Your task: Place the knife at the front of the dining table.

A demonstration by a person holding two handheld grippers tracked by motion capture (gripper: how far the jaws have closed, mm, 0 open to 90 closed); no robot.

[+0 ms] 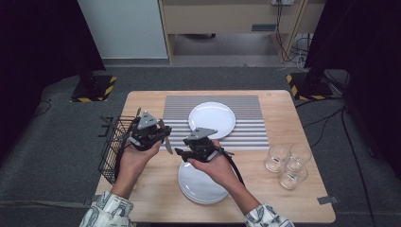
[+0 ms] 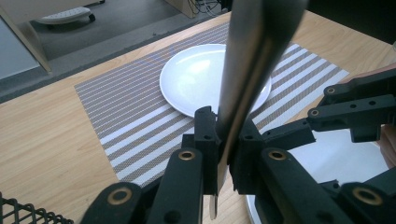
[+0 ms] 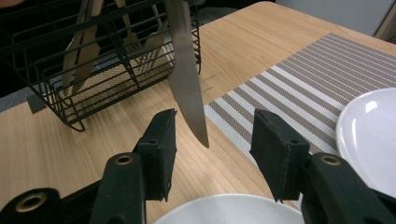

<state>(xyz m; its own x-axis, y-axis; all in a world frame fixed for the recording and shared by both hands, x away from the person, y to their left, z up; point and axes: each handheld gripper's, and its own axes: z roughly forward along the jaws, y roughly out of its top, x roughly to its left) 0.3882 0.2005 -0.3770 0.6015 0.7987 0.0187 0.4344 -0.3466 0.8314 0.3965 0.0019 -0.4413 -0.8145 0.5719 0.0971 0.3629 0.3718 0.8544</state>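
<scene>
The left tool [image 1: 163, 137] holds a table knife [image 3: 187, 70] clamped between its jaws, gripping it partway along, so the blade hangs down toward the bench [image 1: 151, 189] between the two hands. The knife sits above the bench's left half, just beside the left edge of the striped placemat [image 1: 246, 132]. The right tool [image 3: 212, 140] faces it with its jaws part-open on either side of the blade tip, the pads not touching the metal.

The knife looks like polished steel: stiff, fairly light and slippery, so it probably pivots or slides in a pinch taken near one end. The flat faces of the blade seem the better place to grip, with the pads square across them above the narrow tip.

A black wire basket [image 3: 93, 70] stands at the bench's left edge; wooden-handled cutlery stands upright in its compartments, though the exact pieces are hard to tell. One white plate [image 1: 212, 119] lies bare on the placemat. A stack of white plates [image 1: 201, 187] sits near the front edge under the right hand, nothing on it. Three clear glasses [image 1: 287, 165] stand grouped near the right edge, apparently with nothing in them.
</scene>
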